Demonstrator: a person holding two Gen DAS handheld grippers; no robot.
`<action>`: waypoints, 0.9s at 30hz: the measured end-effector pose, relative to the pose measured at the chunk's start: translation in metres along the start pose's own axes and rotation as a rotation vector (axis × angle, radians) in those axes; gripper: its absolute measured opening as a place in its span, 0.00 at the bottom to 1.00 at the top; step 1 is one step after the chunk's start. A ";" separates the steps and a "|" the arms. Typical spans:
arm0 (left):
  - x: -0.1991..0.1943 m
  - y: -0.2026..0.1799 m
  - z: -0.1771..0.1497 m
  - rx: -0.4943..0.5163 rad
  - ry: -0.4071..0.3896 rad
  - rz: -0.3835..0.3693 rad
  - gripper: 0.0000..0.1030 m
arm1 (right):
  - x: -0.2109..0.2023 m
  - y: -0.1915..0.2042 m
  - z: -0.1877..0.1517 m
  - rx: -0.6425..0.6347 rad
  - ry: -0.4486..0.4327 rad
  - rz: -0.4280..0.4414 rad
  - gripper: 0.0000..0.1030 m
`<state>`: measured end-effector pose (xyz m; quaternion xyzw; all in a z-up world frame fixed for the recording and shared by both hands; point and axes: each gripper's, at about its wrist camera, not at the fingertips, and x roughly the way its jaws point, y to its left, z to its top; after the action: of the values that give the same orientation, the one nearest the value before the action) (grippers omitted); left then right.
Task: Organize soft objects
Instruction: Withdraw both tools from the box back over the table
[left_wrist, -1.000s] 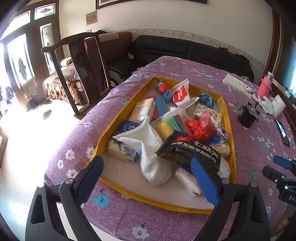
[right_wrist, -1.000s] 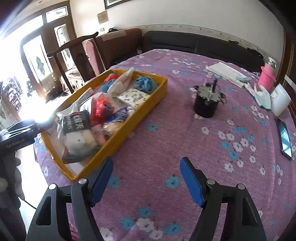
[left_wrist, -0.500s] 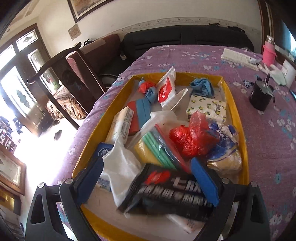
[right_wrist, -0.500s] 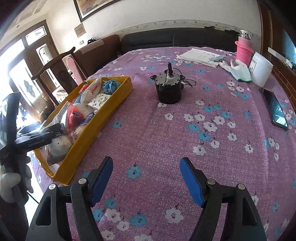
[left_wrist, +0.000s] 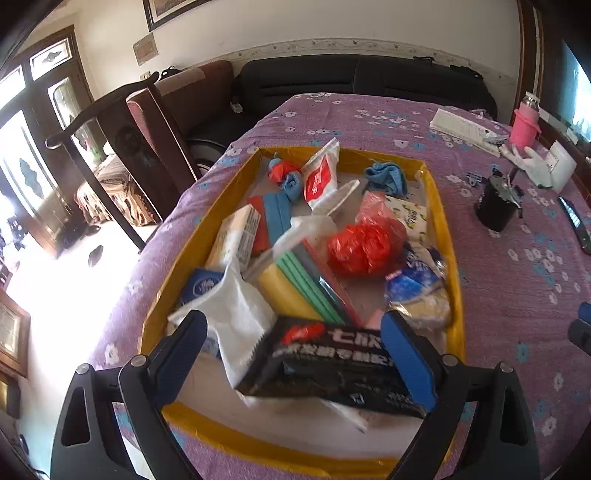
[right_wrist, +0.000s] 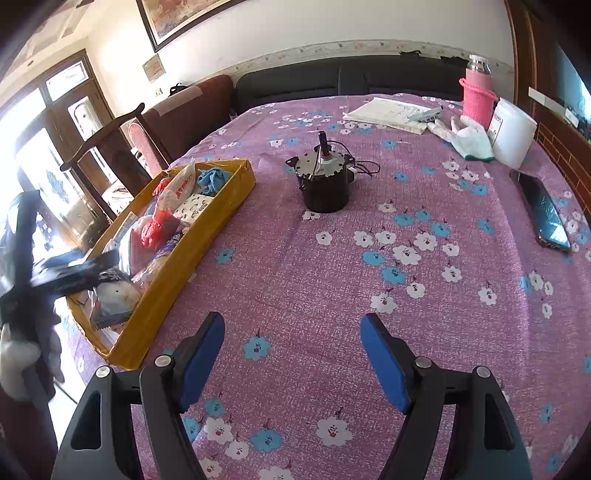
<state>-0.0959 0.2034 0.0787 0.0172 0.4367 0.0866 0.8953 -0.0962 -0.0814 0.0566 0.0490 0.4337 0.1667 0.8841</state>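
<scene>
Left wrist view: left gripper (left_wrist: 291, 350) hangs over the near end of the yellow tray (left_wrist: 452, 258), jaws spread wide, nothing clamped. The black packet (left_wrist: 332, 365) w/ white lettering lies below and between the blue pads; pad contact w/ it can't be confirmed, so it reads as not gripped. Just beside the packet, on its left, a white cloth bag (left_wrist: 232, 314). Beyond these, toward tray centre: a pack of yellow/green sponges (left_wrist: 299, 284), a red plastic bag (left_wrist: 362, 247), a blue-and-white bag (left_wrist: 417, 291) at the right wall. Left wall: a tissue pack (left_wrist: 236, 236). Far end: a blue cloth (left_wrist: 386, 177) and a red-and-white pouch (left_wrist: 321, 177). All soft items sit inside the tray, piled and overlapping.

Right wrist view: right gripper (right_wrist: 293, 358) held over the bare purple flowered tablecloth (right_wrist: 369, 277), jaws apart, nothing between them, well apart from the tray, which sits to its left. A black cylindrical device (right_wrist: 325, 184) w/ wires stands ahead on the cloth. Far right edge: a phone (right_wrist: 546, 214), a white glove (right_wrist: 469, 136), a white tub (right_wrist: 511, 133), a pink bottle (right_wrist: 476, 92). A gloved hand (right_wrist: 18, 354) carries the left gripper at frame left.
</scene>
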 end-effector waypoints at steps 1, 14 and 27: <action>-0.003 -0.001 -0.007 -0.008 -0.001 -0.006 0.92 | 0.002 0.000 0.000 0.004 0.006 0.005 0.78; 0.022 -0.016 0.000 0.044 0.025 0.044 0.92 | -0.002 0.025 -0.013 -0.081 -0.003 -0.044 0.78; -0.028 0.013 -0.007 -0.055 -0.109 0.050 0.92 | -0.004 0.039 -0.021 -0.090 -0.010 -0.031 0.79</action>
<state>-0.1206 0.2113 0.0978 0.0079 0.3843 0.1198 0.9154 -0.1246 -0.0475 0.0559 0.0034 0.4222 0.1719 0.8901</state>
